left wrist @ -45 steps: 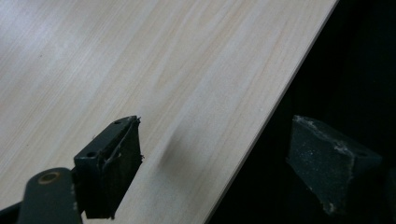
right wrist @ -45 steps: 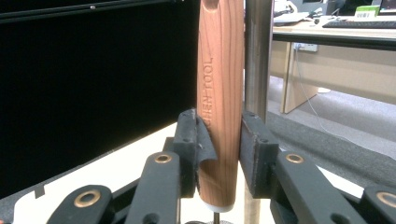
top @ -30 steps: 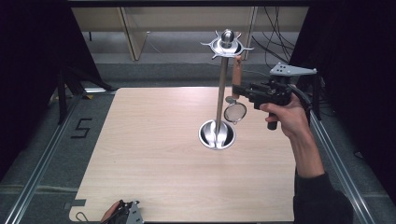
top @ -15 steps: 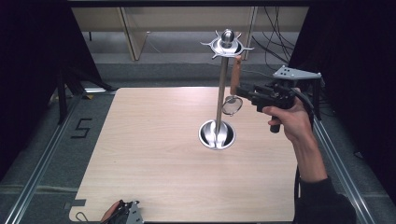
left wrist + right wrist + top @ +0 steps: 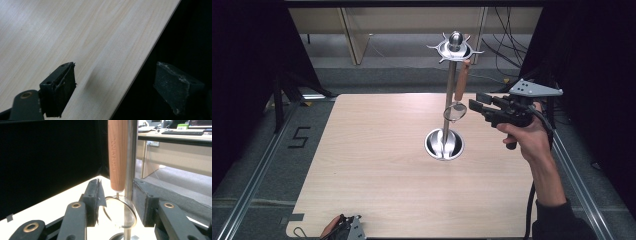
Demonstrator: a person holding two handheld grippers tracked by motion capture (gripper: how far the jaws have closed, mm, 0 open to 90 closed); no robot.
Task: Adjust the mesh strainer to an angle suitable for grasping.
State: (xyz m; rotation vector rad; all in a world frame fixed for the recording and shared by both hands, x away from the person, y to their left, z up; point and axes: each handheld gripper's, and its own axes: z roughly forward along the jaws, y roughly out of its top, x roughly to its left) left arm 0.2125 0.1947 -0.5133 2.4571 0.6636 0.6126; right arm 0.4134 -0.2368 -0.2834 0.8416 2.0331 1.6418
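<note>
Table [image 5: 377,165]: pale wood top, rounded corners, metal rails along left and right sides, dark floor beyond. Whole left half of the top bare, also the near strip in front of the stand; a black "5" mark [image 5: 297,137] on the floor off the left edge.

Stand [image 5: 448,105]: chrome pole rising from a round base [image 5: 444,145] right of centre, crown of hooks on top. A utensil hangs from 1 hook on the right side: wooden handle [image 5: 461,80] upright, round wire-rimmed head [image 5: 455,111] below it, close beside the pole, clear of the base.

Right gripper [image 5: 477,106]: held in the right hand [image 5: 527,137] near the table's right edge, level, pointing left at the utensil head. In the right gripper view the 2 jaws stand spread, the wire head [image 5: 120,211] and pole [image 5: 130,170] seen between them; contact with either pad cannot be told. Nothing pinched.

Left gripper [image 5: 346,229]: low at the near edge of the table. Left gripper view: jaws wide apart, 1 pad [image 5: 60,87] over the wood, the other past the table edge over darkness, holding nothing
</note>
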